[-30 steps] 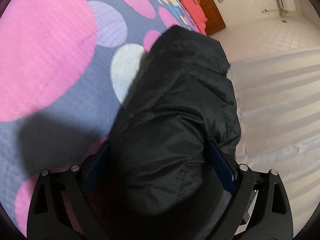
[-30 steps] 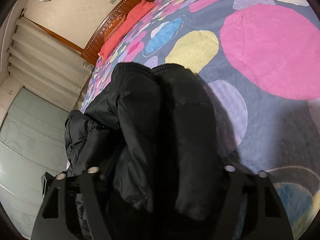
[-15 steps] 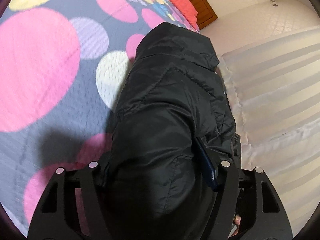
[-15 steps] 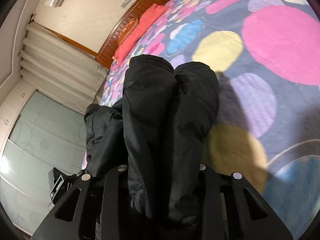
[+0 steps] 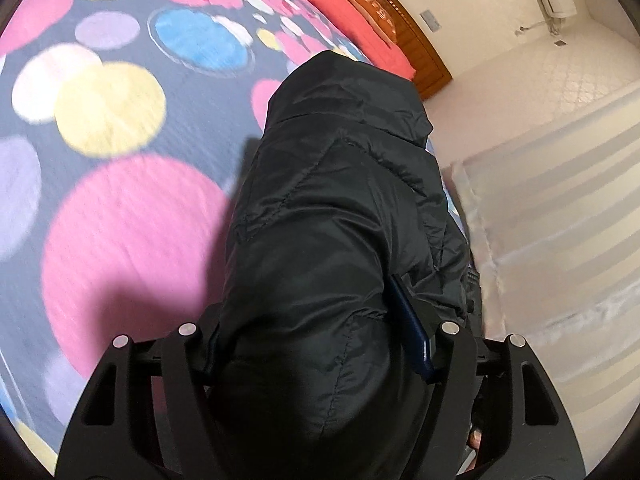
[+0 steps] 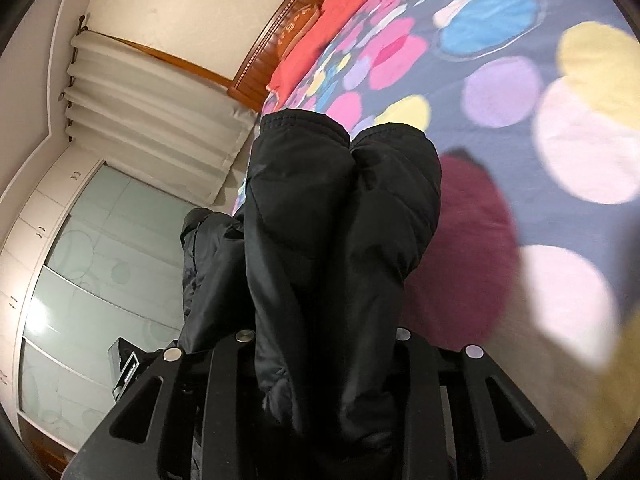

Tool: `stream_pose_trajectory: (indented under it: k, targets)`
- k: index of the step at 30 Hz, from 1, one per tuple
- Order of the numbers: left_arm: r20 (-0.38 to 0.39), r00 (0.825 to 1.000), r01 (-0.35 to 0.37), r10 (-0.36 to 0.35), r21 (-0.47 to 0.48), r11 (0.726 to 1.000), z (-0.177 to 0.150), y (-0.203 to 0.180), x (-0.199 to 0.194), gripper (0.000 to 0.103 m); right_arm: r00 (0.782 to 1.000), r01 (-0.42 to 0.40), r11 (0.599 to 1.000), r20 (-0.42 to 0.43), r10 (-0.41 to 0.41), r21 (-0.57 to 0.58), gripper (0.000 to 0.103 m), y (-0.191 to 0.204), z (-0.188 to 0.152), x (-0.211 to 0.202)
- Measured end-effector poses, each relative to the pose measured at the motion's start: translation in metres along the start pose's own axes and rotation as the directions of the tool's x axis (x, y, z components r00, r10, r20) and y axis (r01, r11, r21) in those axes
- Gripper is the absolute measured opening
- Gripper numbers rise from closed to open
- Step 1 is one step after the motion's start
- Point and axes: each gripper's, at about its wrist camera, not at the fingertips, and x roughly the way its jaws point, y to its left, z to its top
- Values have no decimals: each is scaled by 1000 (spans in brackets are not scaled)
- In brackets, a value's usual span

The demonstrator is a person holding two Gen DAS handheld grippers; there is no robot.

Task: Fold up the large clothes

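Observation:
A black puffy jacket [image 5: 340,220] fills the middle of the left wrist view, bunched between the jaws of my left gripper [image 5: 316,344], which is shut on it. A blue pad [image 5: 412,332] shows on the right finger. In the right wrist view the same jacket [image 6: 340,220] hangs in two thick folds from my right gripper [image 6: 324,344], which is shut on it. Both grippers hold the jacket lifted above the bed; the fingertips are hidden by the fabric.
The bed's grey quilt with large coloured dots [image 5: 120,200] lies below, also seen in the right wrist view [image 6: 540,140]. Red pillows [image 5: 348,4] and a wooden headboard [image 5: 404,20] are at the far end. White curtains [image 6: 152,120] and a glass-door wardrobe [image 6: 100,280] stand beside the bed.
Both grippers have risen with the jacket, so more of the bed and room shows. Both jaws have narrowed on the fabric.

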Motion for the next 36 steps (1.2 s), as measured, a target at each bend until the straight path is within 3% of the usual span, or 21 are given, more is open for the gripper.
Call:
stream_pose_trajectory:
  k: [8,12,15,17,22,26,30,32,33,35,36]
  targets:
    - [-19,999,-51,51,-18,999,23,35,19,68,998,49,998,-36,-47,43,29,-15,0,35]
    - [-23,999,-38,37,-31,999,23,44,19,72,997,56,997,-51,-53,51,32,-23,-6,32]
    - [-24,1000,-10,9,-45,999,22,47,14,75,994,94,995,-58,-93,21,44,-19,-4,29]
    - [-14,1000,4,-5,-48,999,20,50,6,77,991,115,993,-65,-114,5,58,-16,-5,24]
    - [16,999,51,-50,-33,998,-9,62,-25,87,991,108,994,-74,-108,-6,68,-22,-23,-5]
    - [-12,994,103,-104,-63,993,-34,72,-30,90,992,83,997,-96,-82,5,70,-25,-43,-25]
    - [-19,990,135,-136,-75,988,-50,74,-26,91,990,81,996,-113,-83,-23,71,-22,-63,-31]
    - [-6,993,116,-117,-76,990,-51,69,-26,86,989,74,997,-127,-77,-24,69,-20,-69,-29]
    - [-3,994,107,-107,-73,992,-52,68,-27,82,988,74,997,-133,-77,-23,64,-19,-71,-29]
    - [1,996,89,-90,-58,994,-54,61,-30,76,987,95,995,-125,-98,-29,42,-16,-76,-33]
    - [4,997,81,-81,-50,995,-55,56,-32,73,987,98,995,-123,-101,-32,38,-15,-77,-36]
